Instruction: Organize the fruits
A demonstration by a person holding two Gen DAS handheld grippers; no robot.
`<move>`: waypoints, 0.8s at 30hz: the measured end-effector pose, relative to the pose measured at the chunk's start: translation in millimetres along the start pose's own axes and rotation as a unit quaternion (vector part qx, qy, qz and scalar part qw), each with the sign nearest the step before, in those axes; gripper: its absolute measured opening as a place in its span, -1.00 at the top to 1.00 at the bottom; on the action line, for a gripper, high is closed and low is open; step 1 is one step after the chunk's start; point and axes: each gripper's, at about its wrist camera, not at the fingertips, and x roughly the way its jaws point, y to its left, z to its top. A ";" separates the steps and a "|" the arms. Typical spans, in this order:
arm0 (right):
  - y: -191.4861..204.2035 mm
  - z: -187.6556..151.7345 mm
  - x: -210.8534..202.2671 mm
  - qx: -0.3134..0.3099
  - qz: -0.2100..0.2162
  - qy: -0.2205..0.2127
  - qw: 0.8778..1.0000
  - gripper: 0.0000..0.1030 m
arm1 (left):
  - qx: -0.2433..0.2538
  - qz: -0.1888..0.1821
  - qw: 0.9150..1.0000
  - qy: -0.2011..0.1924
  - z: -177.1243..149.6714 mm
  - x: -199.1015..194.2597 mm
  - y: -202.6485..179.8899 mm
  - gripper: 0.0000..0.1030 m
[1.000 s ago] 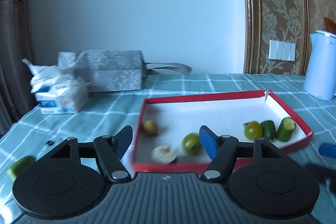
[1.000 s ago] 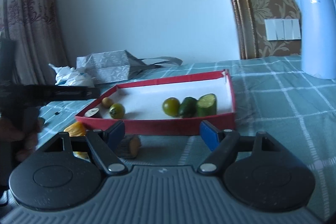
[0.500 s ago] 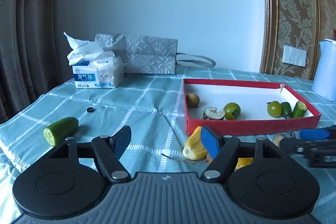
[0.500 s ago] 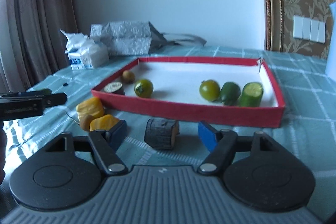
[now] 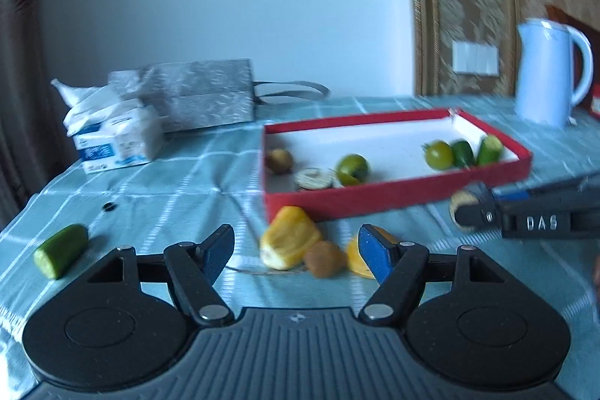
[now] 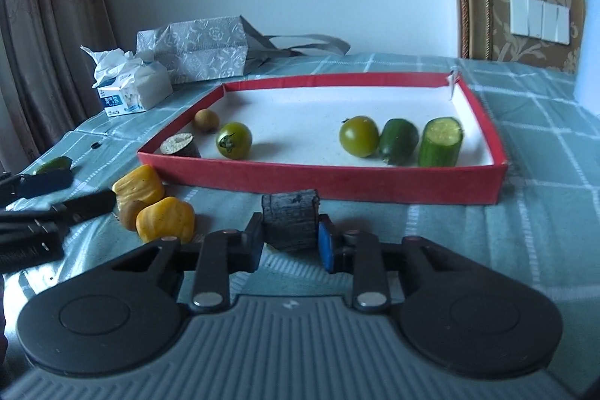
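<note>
My right gripper (image 6: 289, 242) is shut on a dark cut stub (image 6: 290, 218) on the cloth just in front of the red tray (image 6: 337, 182). The tray holds two green tomatoes (image 6: 359, 136), two cucumber pieces (image 6: 439, 142), a small brown fruit (image 6: 206, 120) and another dark cut stub (image 6: 179, 145). Two yellow fruit pieces (image 6: 165, 219) and a brown fruit (image 6: 129, 213) lie left of the stub. My left gripper (image 5: 296, 255) is open, hovering just short of those yellow pieces (image 5: 288, 246) and the brown fruit (image 5: 324, 259). A cucumber piece (image 5: 60, 250) lies far left.
A tissue pack (image 5: 116, 134) and a grey patterned bag (image 5: 198, 92) stand at the back left. A pale blue kettle (image 5: 547, 70) stands at the back right. A tiny black bit (image 5: 108, 205) lies on the checked green tablecloth (image 6: 543, 212). The right gripper's arm (image 5: 540, 222) crosses the left view.
My right gripper has closed on the dark cut stub. My left gripper has swung away from over the tray and come down toward the yellow pieces in front of it.
</note>
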 end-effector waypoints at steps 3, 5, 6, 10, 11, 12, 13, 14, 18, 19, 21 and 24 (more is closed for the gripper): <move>-0.8 0.2 -4.9 -0.003 0.000 -0.008 1.000 0.45 | 0.016 -0.015 1.000 -0.007 2.3 1.0 -10.0 -0.41; -1.8 1.2 -9.3 -0.006 -0.002 -0.016 1.000 0.45 | 0.029 -0.020 0.999 -0.014 3.9 0.3 -16.5 -0.41; -3.2 1.6 -11.9 -0.005 -0.001 -0.019 1.000 0.45 | 0.037 -0.024 0.999 -0.015 4.9 1.0 -21.2 -0.41; -14.1 2.0 -21.2 0.006 0.000 -0.029 1.000 0.45 | 0.057 -0.034 0.998 -0.008 6.5 8.8 -36.3 -0.41; -16.7 1.9 -23.0 0.009 -0.002 -0.030 0.999 0.45 | 0.062 -0.042 0.997 -0.007 6.4 10.3 -40.4 -0.41; -19.3 1.7 -25.0 0.010 -0.003 -0.032 0.999 0.45 | 0.068 -0.048 0.997 -0.006 6.4 11.2 -44.8 -0.41; -21.4 1.6 -26.2 0.012 -0.004 -0.032 0.999 0.45 | 0.075 -0.048 0.996 -0.006 6.2 12.2 -49.0 -0.41; -23.4 1.4 -27.1 0.014 -0.004 -0.032 0.999 0.45 | 0.083 -0.047 0.995 -0.006 5.8 13.3 -53.2 -0.41; -27.8 0.9 -31.5 0.020 -0.001 -0.037 0.999 0.45 | 0.098 -0.049 0.994 0.018 3.9 24.4 -62.8 -0.41; -27.9 1.1 -32.6 0.021 0.000 -0.040 0.999 0.45 | 0.096 -0.048 0.994 0.026 4.2 27.0 -62.3 -0.41; -28.4 1.3 -34.1 0.021 0.004 -0.044 0.999 0.45 | 0.083 -0.054 0.994 0.042 4.5 32.7 -58.0 -0.41; -29.1 1.9 -34.4 0.024 0.008 -0.045 0.999 0.45 | 0.087 -0.063 0.993 0.047 3.7 34.0 -59.4 -0.42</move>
